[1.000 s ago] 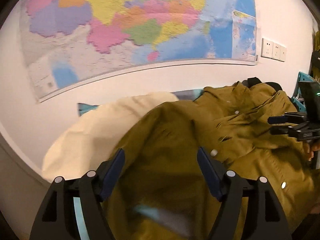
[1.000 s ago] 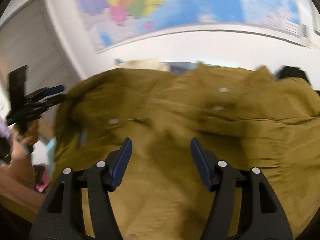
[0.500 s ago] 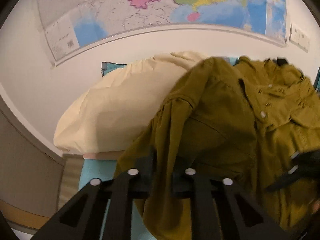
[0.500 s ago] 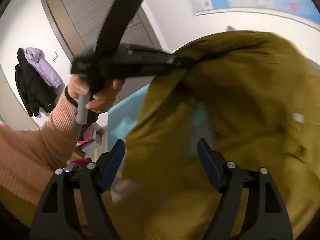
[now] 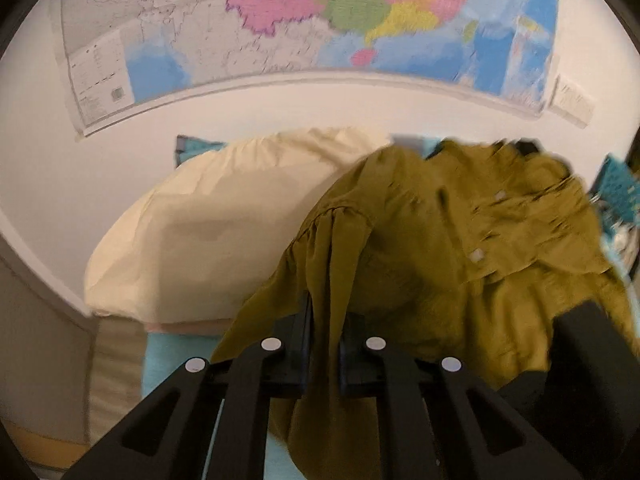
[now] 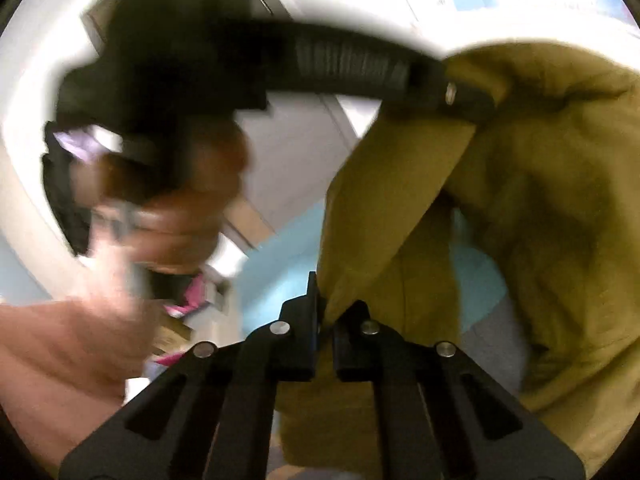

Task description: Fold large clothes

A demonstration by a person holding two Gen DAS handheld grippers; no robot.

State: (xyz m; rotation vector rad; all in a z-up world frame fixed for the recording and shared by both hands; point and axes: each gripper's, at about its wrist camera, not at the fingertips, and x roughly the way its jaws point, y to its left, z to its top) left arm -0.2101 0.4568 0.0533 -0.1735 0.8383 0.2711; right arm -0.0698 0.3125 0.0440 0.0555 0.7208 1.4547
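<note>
A large olive shirt with white buttons lies bunched over the bed. My left gripper is shut on a gathered fold of it, and the cloth hangs down between the fingers. In the right wrist view the same shirt hangs from the left gripper, which crosses the top of the picture. Lower down, my right gripper is closing its jaws on the shirt's edge, with the pads pressing on the cloth. A black piece of the right gripper's body shows at the lower right of the left wrist view.
A cream pillow lies on the teal sheet against the white wall under a large map. The person's hand and pink sleeve fill the left, before a grey door.
Both grippers went from open to shut on the shirt, the left first. The right gripper swung left across the shirt toward the left gripper. The cloth is now lifted and bunched.
</note>
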